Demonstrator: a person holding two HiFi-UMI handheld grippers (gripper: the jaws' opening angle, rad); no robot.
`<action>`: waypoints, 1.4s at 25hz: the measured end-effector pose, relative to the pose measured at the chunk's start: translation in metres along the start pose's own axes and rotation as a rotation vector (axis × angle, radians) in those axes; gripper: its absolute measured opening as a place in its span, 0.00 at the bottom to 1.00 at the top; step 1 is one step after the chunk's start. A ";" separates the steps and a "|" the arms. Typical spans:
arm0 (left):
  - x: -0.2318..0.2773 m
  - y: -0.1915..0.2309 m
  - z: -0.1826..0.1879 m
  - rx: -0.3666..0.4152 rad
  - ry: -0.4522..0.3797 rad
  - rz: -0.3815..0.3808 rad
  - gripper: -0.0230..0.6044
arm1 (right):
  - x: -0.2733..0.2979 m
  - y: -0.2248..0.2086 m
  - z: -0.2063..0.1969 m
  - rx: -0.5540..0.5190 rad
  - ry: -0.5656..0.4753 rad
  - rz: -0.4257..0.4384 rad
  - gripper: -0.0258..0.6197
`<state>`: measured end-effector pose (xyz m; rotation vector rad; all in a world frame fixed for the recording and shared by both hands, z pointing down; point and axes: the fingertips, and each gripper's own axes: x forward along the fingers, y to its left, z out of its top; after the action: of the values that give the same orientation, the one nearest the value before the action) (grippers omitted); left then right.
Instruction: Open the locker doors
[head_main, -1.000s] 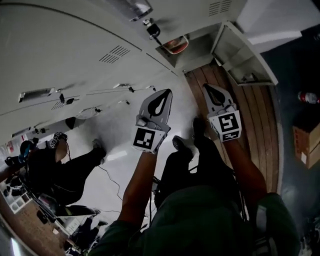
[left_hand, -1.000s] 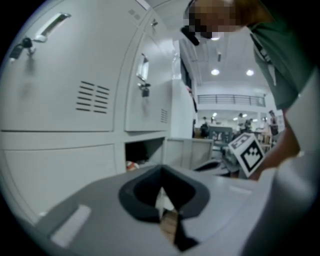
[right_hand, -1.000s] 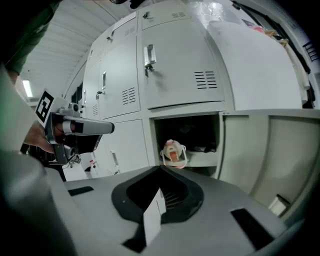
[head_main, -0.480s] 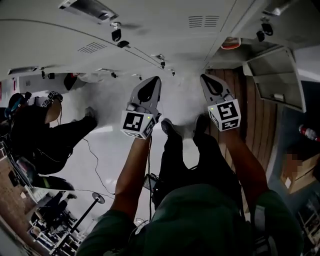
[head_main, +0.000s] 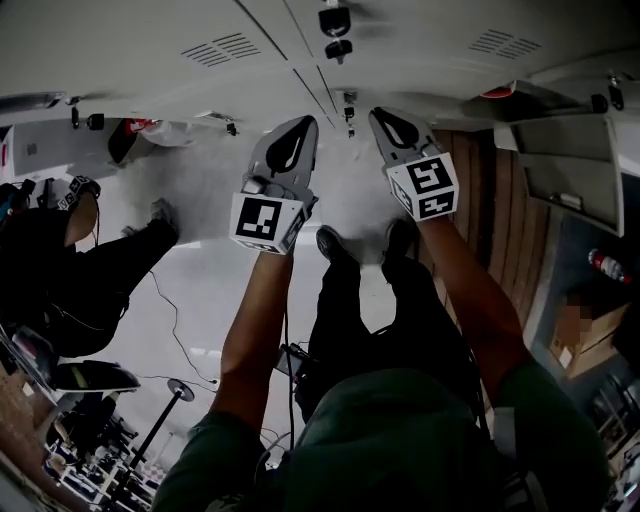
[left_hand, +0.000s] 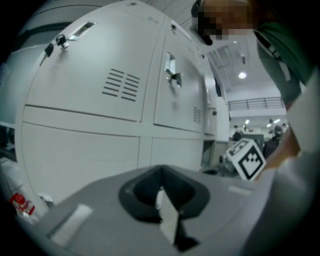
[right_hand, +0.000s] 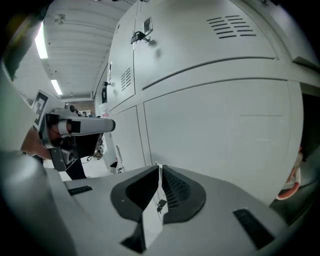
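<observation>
**Locker doors** (head_main: 225, 60): pale grey painted sheet metal with louvred vents, in a bank directly ahead of both tongs. The nearest ones are closed, and one door (head_main: 565, 160) at the right stands open.

**Handling (judged):** stiff panels, light on their hinges. The smooth faces give no purchase, so the only hold is the small latch handle (left_hand: 174, 77) near each door's edge, to be pinched or hooked and then drawn outward.

**Left tongs** (head_main: 302, 124): pressed together with nothing between them, aimed at the closed doors and short of touching.

**Right tongs** (head_main: 382, 114): likewise pressed together and empty, just beside the left.

**Pose:** both forearms reach forward, roughly parallel, with the marker cubes facing the head camera.
</observation>
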<state>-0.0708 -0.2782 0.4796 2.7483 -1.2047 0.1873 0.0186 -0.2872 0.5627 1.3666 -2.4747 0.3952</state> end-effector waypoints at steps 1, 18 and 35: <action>0.000 0.005 -0.002 -0.005 -0.004 0.000 0.04 | 0.009 0.002 -0.001 0.005 0.004 -0.004 0.05; -0.006 0.050 -0.047 -0.063 -0.004 -0.028 0.04 | 0.087 0.010 -0.029 0.004 0.030 -0.094 0.05; 0.019 0.014 -0.058 -0.066 0.021 -0.088 0.04 | 0.048 0.037 -0.047 0.041 0.028 -0.049 0.05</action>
<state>-0.0718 -0.2919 0.5407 2.7285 -1.0625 0.1633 -0.0323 -0.2878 0.6199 1.4254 -2.4181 0.4531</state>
